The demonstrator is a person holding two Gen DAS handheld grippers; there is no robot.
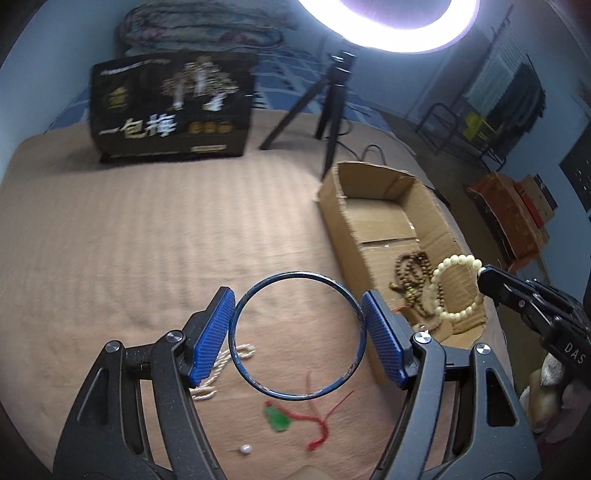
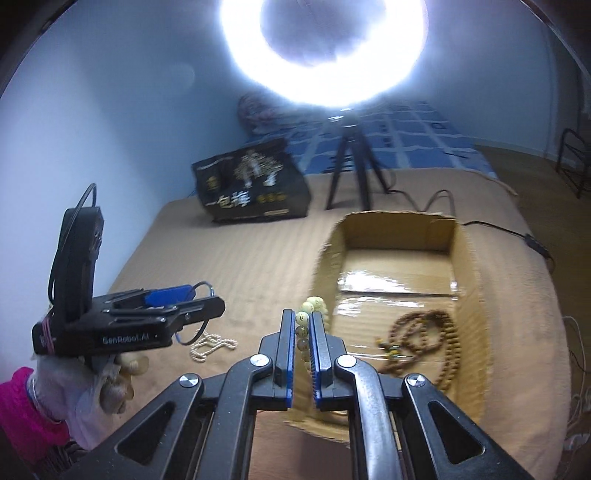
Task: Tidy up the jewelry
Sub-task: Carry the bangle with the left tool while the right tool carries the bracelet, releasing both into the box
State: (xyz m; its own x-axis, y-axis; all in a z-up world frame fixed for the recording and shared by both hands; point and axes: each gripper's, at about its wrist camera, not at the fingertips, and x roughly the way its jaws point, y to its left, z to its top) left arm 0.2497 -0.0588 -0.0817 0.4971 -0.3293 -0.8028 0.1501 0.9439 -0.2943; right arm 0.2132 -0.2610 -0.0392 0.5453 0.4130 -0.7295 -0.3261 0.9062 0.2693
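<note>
My left gripper (image 1: 298, 293) is shut on a thin blue bangle (image 1: 295, 274), its blue pads pressing the ring's two sides above the tan bed cover. My right gripper (image 2: 300, 314) is shut on a cream bead bracelet (image 2: 303, 318), which hangs at the near left edge of an open cardboard box (image 2: 399, 221). In the left wrist view the bracelet (image 1: 443, 266) dangles from the right gripper (image 1: 484, 273) over the box (image 1: 369, 192). A brown bead string (image 2: 436, 332) lies inside the box. The left gripper (image 2: 205, 297) shows side-on at the left.
On the cover lie a pale pearl chain (image 1: 218, 384), a green pendant on a red cord (image 1: 277, 419) and a small pearl pin (image 1: 244, 449). A black printed bag (image 1: 170, 110) and a tripod (image 1: 332, 103) under a ring light (image 1: 399, 26) stand at the back.
</note>
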